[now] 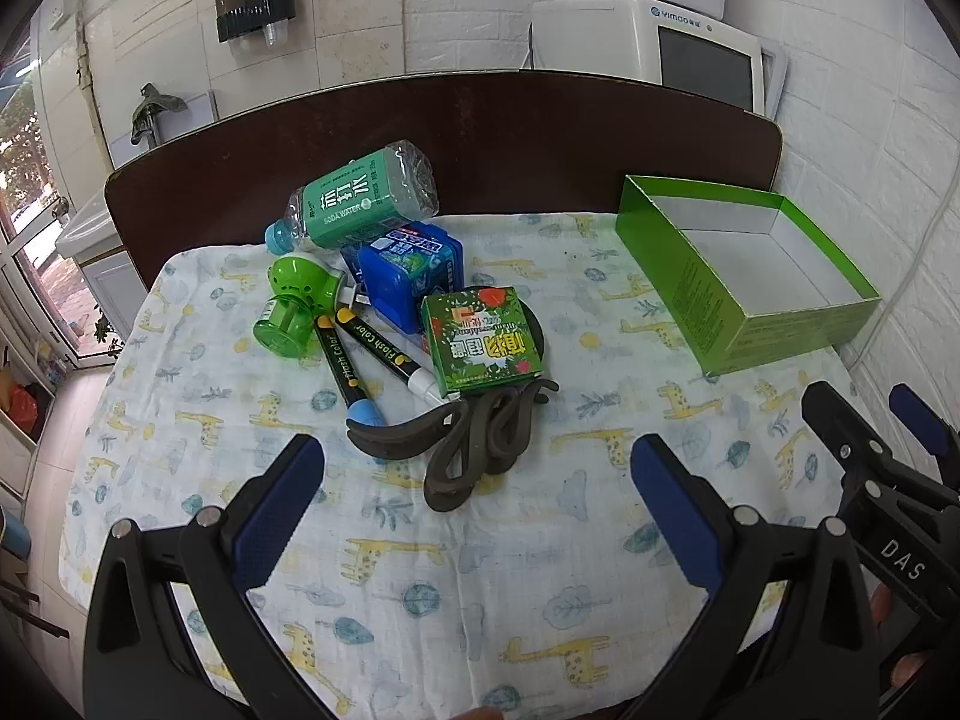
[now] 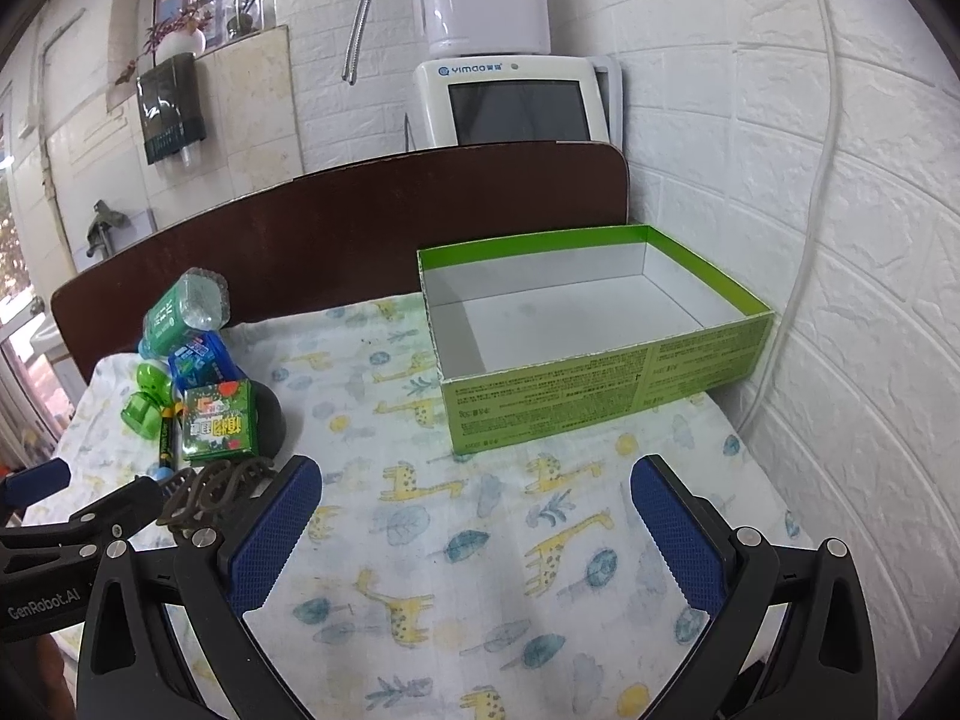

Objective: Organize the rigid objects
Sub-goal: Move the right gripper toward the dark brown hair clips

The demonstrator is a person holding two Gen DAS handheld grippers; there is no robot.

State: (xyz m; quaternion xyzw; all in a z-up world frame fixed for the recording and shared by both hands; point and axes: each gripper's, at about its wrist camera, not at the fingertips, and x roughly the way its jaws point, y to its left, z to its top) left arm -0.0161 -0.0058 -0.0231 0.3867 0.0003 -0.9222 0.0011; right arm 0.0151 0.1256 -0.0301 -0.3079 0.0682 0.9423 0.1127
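A pile sits on the giraffe-print cloth: a green soda water bottle (image 1: pixel 360 201) lying down, a blue box (image 1: pixel 414 270), a green plastic device (image 1: pixel 294 303), two black markers (image 1: pixel 360 360), a small green carton (image 1: pixel 480 339) and a dark hair clip (image 1: pixel 474 444). An empty green box (image 1: pixel 744 276) stands at the right, also in the right wrist view (image 2: pixel 594 336). My left gripper (image 1: pixel 480 480) is open just short of the hair clip. My right gripper (image 2: pixel 474 516) is open and empty in front of the green box (image 2: pixel 594 336). The pile shows at left (image 2: pixel 204 396).
A dark brown board (image 1: pixel 480 132) rises behind the cloth. A white appliance (image 1: pixel 660 42) stands behind it. A white brick wall (image 2: pixel 840 300) runs close along the right side. My right gripper shows at the right edge of the left wrist view (image 1: pixel 870 444).
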